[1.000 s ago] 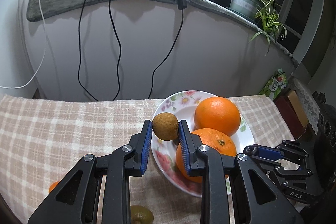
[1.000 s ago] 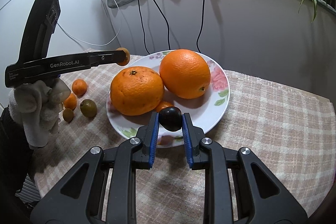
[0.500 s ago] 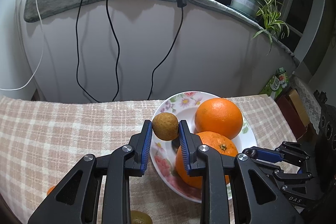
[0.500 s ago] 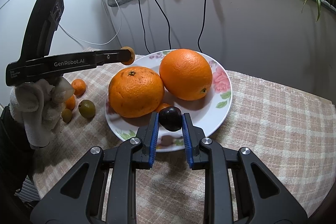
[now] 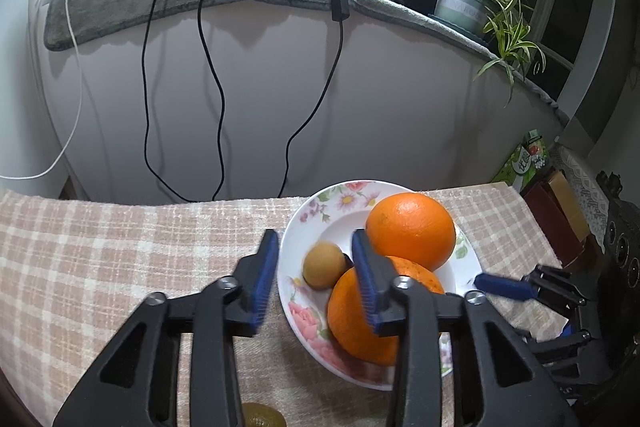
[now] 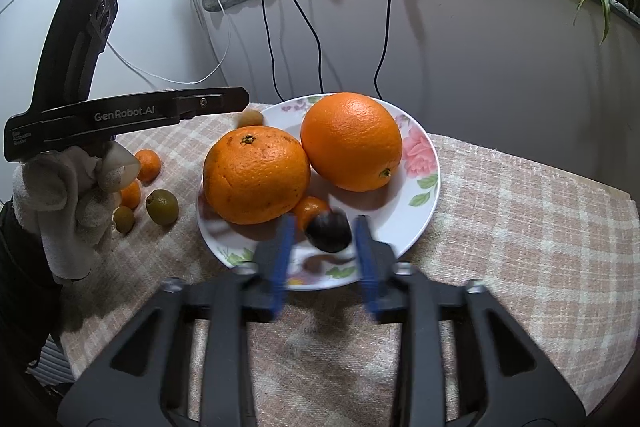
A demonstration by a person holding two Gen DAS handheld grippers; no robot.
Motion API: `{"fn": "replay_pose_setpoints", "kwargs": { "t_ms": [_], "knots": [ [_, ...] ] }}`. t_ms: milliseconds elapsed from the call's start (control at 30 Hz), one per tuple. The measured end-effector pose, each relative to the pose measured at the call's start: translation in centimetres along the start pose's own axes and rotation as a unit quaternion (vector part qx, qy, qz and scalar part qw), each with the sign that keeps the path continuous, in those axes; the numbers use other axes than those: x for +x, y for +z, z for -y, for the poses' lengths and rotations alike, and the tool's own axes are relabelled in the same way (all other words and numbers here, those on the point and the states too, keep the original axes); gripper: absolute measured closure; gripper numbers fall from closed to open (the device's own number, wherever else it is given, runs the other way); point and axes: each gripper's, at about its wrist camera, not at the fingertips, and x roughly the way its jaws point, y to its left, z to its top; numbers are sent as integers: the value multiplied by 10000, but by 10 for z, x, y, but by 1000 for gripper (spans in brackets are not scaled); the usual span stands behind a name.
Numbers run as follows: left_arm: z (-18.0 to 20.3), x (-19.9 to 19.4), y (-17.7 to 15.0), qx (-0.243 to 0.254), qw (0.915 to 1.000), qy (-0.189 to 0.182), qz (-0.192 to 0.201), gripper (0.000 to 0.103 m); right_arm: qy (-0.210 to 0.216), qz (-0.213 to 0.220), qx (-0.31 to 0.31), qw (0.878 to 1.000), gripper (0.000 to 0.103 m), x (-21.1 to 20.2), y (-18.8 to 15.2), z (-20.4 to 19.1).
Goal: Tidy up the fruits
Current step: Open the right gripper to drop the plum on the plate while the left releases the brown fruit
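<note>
The left gripper [image 5: 314, 257] had its fingers spread, the small brown fruit [image 5: 324, 265] lying loose between them on the floral plate [image 5: 320, 203], against the nearer orange [image 5: 352, 319]. The right gripper [image 6: 324, 247] was likewise spread around a dark plum [image 6: 329, 231] at the plate's near edge, its fingers blurred. A gloved hand [image 6: 68, 195] held the left tool level. Small citrus [image 6: 149, 165] lay left on the checked cloth [image 6: 520, 227].

- Lighting: dim indoor, bright glare top centre in left view; soft cable shadows on pale wall [image 5: 260, 75].
- Quality: fisheye bending, dark vignetted corners; right view's jaws motion-blurred.
</note>
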Motion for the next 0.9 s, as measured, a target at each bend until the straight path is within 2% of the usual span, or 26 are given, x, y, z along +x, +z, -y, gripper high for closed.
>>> {"fn": "replay_pose_setpoints", "kwargs": {
  "t_ms": [133, 200, 267, 300, 400, 900],
  "knots": [
    [1, -2, 1, 9, 10000, -5, 33, 52, 37, 103, -5, 9999, 36, -5, 1, 0],
    [2, -3, 0, 16, 10000, -10, 46, 38, 32, 141, -16, 9999, 28, -6, 1, -1],
    [3, -5, 1, 10, 9999, 11, 105, 32, 54, 183, -20, 9998, 22, -8, 1, -2],
    [3, -5, 1, 3, 9999, 22, 123, 30, 67, 189, -19, 9998, 18, -8, 1, -2],
    [2, -7, 2, -17, 9999, 53, 129, 24, 74, 209, -46, 9997, 15, -10, 1, -2],
    [8, -16, 1, 94, 9996, 146, 208, 24, -21, 114, -162, 9998, 15, -10, 2, -8]
  ]
}}
